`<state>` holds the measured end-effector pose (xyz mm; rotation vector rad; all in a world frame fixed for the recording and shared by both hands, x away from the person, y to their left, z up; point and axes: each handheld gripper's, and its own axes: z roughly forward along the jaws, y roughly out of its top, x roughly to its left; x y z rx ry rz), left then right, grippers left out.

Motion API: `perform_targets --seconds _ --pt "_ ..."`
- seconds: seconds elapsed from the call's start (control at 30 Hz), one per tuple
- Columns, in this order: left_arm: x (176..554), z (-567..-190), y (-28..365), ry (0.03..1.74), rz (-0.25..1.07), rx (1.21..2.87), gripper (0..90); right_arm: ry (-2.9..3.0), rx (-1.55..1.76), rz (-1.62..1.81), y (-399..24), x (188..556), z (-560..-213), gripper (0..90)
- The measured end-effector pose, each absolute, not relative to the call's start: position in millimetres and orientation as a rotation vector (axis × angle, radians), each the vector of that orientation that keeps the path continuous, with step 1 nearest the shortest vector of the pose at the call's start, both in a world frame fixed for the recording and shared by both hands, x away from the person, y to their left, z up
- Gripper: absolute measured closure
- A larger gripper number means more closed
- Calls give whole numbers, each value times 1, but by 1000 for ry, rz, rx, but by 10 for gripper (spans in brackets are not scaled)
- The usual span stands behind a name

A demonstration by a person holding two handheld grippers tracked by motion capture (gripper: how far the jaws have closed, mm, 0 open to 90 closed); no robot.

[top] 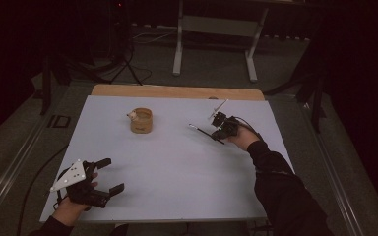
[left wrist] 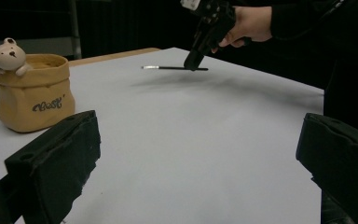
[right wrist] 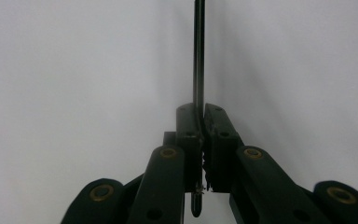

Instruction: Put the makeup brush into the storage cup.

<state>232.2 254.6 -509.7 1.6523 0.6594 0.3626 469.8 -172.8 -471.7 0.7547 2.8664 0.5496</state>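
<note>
Holding a thin black pen (top: 203,130) w/ silvery tip in my right gripper (top: 220,129), jaws pinched tight on its shaft, lifted just above the pale table (top: 177,177). Next, I'd guess, carry it to the tan pot (top: 141,121) w/ the little bear (left wrist: 7,54); needs careful aim. Left gripper (top: 110,176) sits wide open, empty.

Left claw (top: 109,175): low at worktop (top: 177,172) near-left corner, jaws spread wide, nothing between them, aimed toward worktop centre. Left hand (top: 71,206) grips body from behind, grey plate on top. Right claw (top: 212,132): right of worktop centre, lifted just above surface, jaws pinched tight on thin black stick (right wrist: 198,56). Right hand (top: 243,137) wraps body; dark-sleeved forearm reaches in from worktop near-right edge.
</note>
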Motion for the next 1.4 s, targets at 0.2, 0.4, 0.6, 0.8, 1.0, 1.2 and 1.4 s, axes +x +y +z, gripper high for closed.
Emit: perform_targets --seconds 0.2,0.4,0.6,0.8,1.0,1.2,1.4 --pt "232 -510 253 660 361 1657 2 2852 789 670 -180 460 -467 858" --pt "232 -508 251 670 359 1651 2 2814 837 812 -186 445 -463 857" --pt "232 -507 249 672 354 1645 2 2781 890 905 -194 436 -461 858" --pt "233 -506 245 673 346 1651 2 2742 983 1006 -202 422 -463 858" --pt "233 -504 239 672 334 1643 2 2678 1017 1060 -204 406 -462 857" --pt "236 -500 233 666 274 1643 2 2632 1026 1157 -205 390 -460 857" --pt "242 -497 221 676 203 1674 12 2617 996 1165 -203 374 -462 857"
